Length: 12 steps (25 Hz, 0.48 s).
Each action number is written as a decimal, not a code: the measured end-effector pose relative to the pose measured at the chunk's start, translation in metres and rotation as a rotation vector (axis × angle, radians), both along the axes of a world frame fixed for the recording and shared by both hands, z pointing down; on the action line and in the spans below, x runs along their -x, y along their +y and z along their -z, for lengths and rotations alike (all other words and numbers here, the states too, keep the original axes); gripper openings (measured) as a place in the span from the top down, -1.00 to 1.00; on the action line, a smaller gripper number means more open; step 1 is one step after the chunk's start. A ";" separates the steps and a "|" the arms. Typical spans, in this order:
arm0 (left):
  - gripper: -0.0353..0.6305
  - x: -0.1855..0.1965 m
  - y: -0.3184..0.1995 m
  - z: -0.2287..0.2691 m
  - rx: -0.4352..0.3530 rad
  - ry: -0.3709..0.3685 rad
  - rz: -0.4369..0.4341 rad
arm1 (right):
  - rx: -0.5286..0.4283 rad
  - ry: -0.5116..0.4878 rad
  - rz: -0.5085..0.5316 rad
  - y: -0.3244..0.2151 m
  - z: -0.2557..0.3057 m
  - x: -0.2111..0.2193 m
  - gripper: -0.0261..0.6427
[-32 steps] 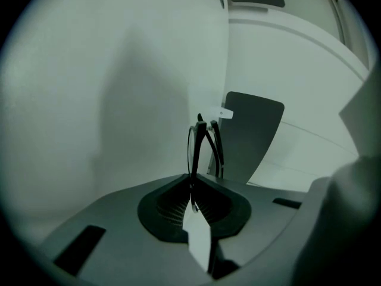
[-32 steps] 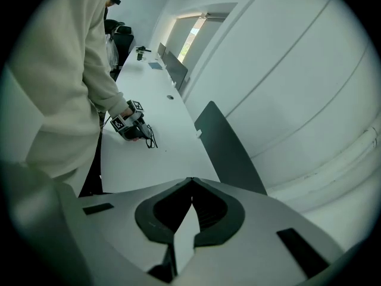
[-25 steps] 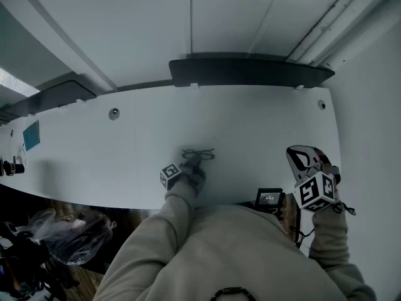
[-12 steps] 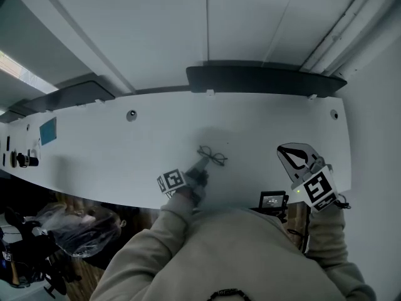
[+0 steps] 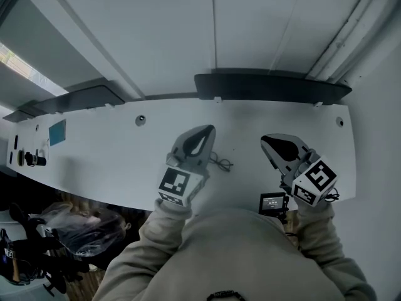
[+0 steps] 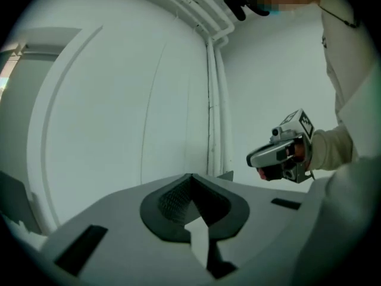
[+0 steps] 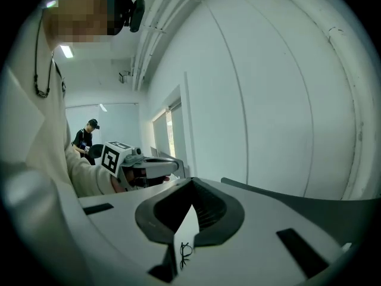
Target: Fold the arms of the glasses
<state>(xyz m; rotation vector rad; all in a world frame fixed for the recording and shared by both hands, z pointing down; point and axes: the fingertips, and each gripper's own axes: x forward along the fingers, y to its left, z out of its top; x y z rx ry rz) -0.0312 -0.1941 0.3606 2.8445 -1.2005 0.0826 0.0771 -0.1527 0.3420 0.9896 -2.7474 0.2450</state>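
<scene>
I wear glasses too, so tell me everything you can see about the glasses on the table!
The glasses are thin and dark, like bent wire, with two small rims for the lenses. They lie on the white table, out near its middle. They are too small to tell if the arms are folded. Nothing seems to touch them: the left gripper and the right gripper are both held away from them.

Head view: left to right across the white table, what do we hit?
Small dark object → blue label → round hole → left claw, shut and empty → glasses → right claw → second round hole.
</scene>
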 end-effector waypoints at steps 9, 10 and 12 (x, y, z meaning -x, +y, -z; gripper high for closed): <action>0.88 -0.013 0.018 0.032 -0.043 0.068 -0.057 | -0.030 -0.031 -0.001 -0.002 0.010 0.005 0.86; 0.88 -0.014 0.019 0.033 -0.042 0.071 -0.059 | -0.031 -0.031 0.001 -0.002 0.010 0.005 0.87; 0.88 -0.016 0.020 0.033 -0.036 0.075 -0.067 | -0.029 -0.029 0.007 -0.001 0.010 0.005 0.87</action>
